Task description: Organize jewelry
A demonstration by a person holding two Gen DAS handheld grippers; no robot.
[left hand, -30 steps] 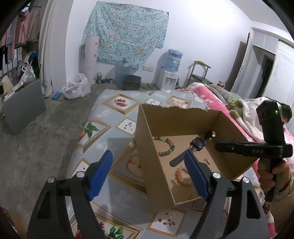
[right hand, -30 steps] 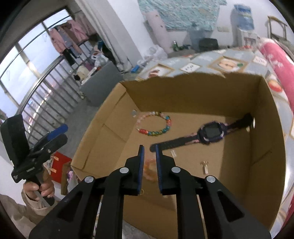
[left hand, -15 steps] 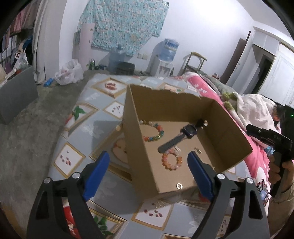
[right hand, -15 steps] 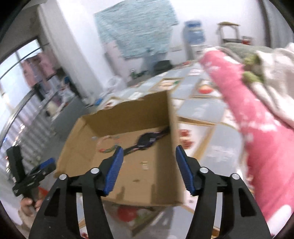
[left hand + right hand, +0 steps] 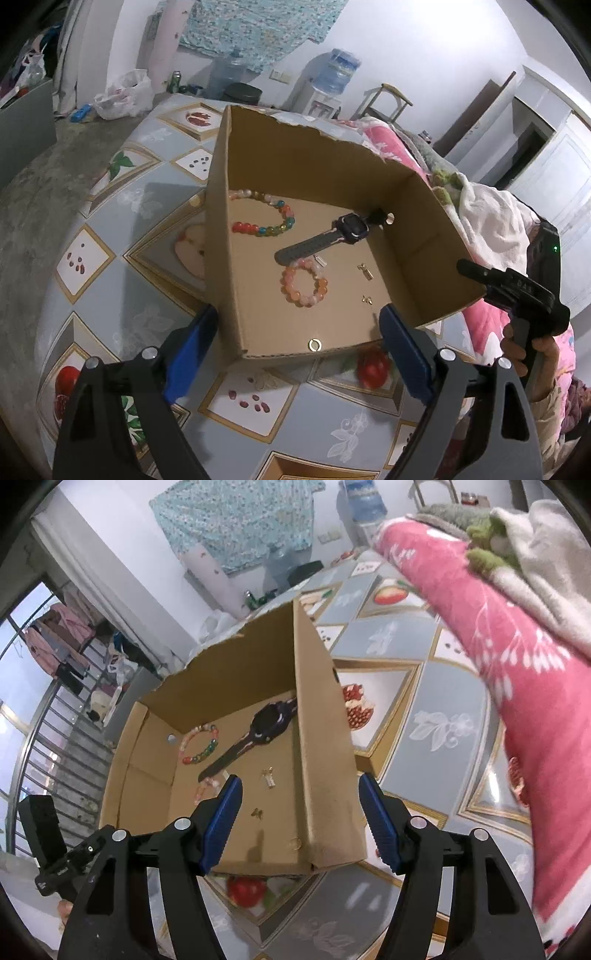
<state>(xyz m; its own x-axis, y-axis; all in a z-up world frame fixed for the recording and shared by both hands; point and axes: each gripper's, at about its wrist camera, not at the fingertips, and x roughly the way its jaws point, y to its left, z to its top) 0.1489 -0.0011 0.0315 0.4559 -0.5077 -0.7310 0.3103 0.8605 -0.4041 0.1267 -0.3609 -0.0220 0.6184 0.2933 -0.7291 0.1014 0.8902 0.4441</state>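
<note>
Jewelry lies loose on the floor of an open cardboard box [image 5: 258, 295] that sits on the fruit-patterned tablecloth [image 5: 122, 206]: a multicoloured bead bracelet [image 5: 264, 218] toward the far left corner, a dark wristwatch [image 5: 325, 236] stretched diagonally across the middle with its face toward the far right wall, and a pink bead bracelet [image 5: 304, 282] nearer to me, just touching the end of the watch strap. Two small gold pieces [image 5: 365, 271] lie to the right of the pink bracelet, and a gold ring [image 5: 314, 344] sits close to the near wall. In my left hand, the left gripper [image 5: 299, 354] hovers over the near edge of the box with its blue pads spread wide; they have just been opening and hold nothing, the box corner merely showing between them. My right gripper [image 5: 301, 819] is at the box's right side, its jaws likewise just opened and empty, straddling the right wall of the box without pressing on it; from there the watch [image 5: 264, 729] and the multicoloured bracelet [image 5: 201, 744] show inside. A pink floral blanket [image 5: 517, 657] is heaped along the right of the table, and a water dispenser [image 5: 332, 81] stands against the far wall.
</note>
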